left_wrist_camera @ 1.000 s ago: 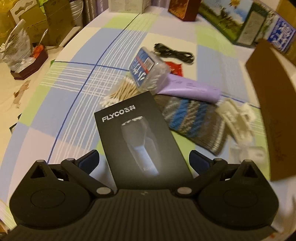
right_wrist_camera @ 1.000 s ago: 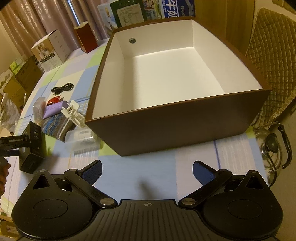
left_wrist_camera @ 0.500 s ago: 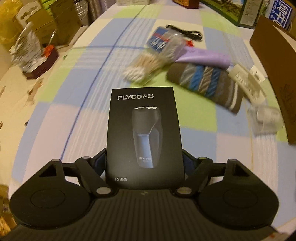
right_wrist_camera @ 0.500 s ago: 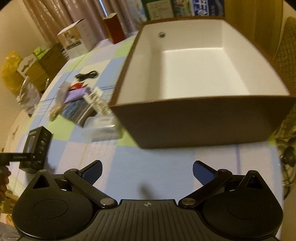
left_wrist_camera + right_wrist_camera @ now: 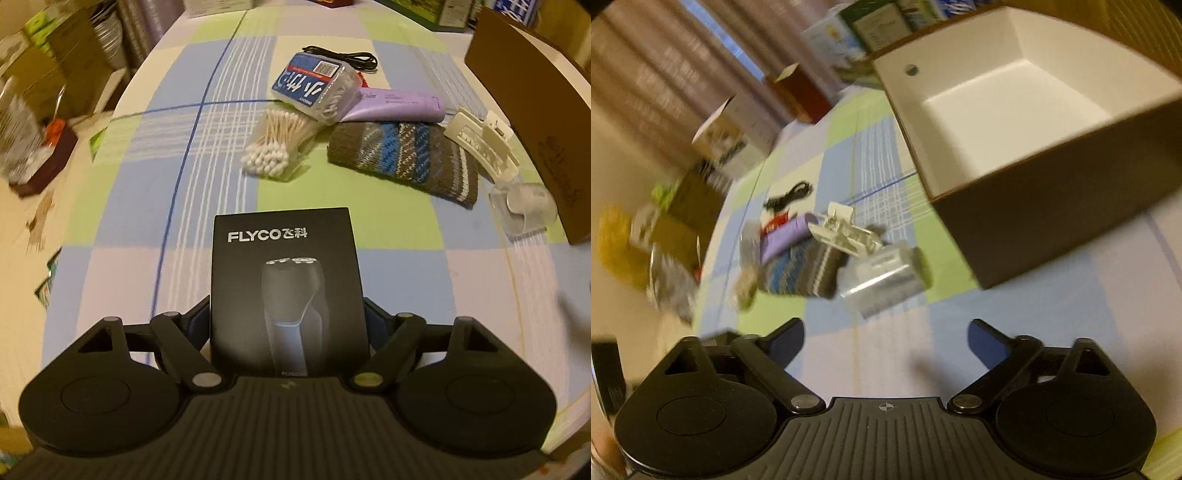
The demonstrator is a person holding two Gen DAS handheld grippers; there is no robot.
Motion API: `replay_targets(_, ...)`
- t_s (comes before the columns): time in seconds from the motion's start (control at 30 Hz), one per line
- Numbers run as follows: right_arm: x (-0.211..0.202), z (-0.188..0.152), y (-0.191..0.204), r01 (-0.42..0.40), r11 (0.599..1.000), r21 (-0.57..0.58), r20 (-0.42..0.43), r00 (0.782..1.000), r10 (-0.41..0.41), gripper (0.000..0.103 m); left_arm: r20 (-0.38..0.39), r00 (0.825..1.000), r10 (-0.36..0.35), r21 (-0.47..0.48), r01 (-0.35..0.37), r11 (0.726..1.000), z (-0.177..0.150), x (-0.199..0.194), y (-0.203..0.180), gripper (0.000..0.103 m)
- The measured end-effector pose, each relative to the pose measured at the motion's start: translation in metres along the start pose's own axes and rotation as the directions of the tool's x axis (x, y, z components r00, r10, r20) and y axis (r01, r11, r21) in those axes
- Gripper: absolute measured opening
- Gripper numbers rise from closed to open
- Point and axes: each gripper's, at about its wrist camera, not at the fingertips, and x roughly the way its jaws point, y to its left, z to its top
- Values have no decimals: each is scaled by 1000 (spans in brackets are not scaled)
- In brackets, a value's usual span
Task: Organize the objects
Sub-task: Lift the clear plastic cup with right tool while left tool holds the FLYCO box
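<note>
Left tongs (image 5: pixel 288 325) clamp the black rectangular Flyco shaver carton (image 5: pixel 286 291) above the checked tabletop (image 5: pixel 147 221); right tongs (image 5: pixel 886 339) hang wide and empty.

The grip sits only on the carton's lower end, so a quick swing toward the brown white-lined cardboard storage box (image 5: pixel 1052 206) could pivot it loose. The striped knitted pouch (image 5: pixel 402 158), cotton swabs (image 5: pixel 277 147) and clear plastic case (image 5: pixel 524 206) lie between.

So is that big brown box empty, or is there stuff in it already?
Empty, as far as shows: the brown box has a bare white floor and walls in the right wrist view. Its nearest inside corner is hidden behind the front wall.
</note>
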Motion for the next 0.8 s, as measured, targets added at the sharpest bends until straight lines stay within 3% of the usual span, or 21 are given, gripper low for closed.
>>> replay_targets(0.1,15,3,1,19,989,145,36,999,-25,78,-4,1000,-19,23,19,1000,3,2,17,78)
replay_targets(0.2,31,6,-3,22,953,304,66,997,-44,69,-5,1000,-14,42,14,999,5,3,35,78)
replay_targets(0.37,52,14,-6,47,897,439,119,987,-110,62,-4,1000,-7,33,7,999,12,7,69,78)
replay_targets(0.5,67,21,-3,82,880,467,129,979,-159,61,-3,1000,-13,16,13,1000,15,9,87,78)
replay_targets(0.6,75,25,4,115,894,432,152,968,-198,59,0,1000,-21,12,21,1000,16,9,91,78)
replay_targets(0.7,85,28,12,153,912,379,160,960,-228,43,3,1000,-23,11,23,1000,16,9,91,78)
replay_targets(0.8,91,27,16,152,938,313,172,962,-213,41,1,1000,-28,-2,28,1000,16,10,92,78)
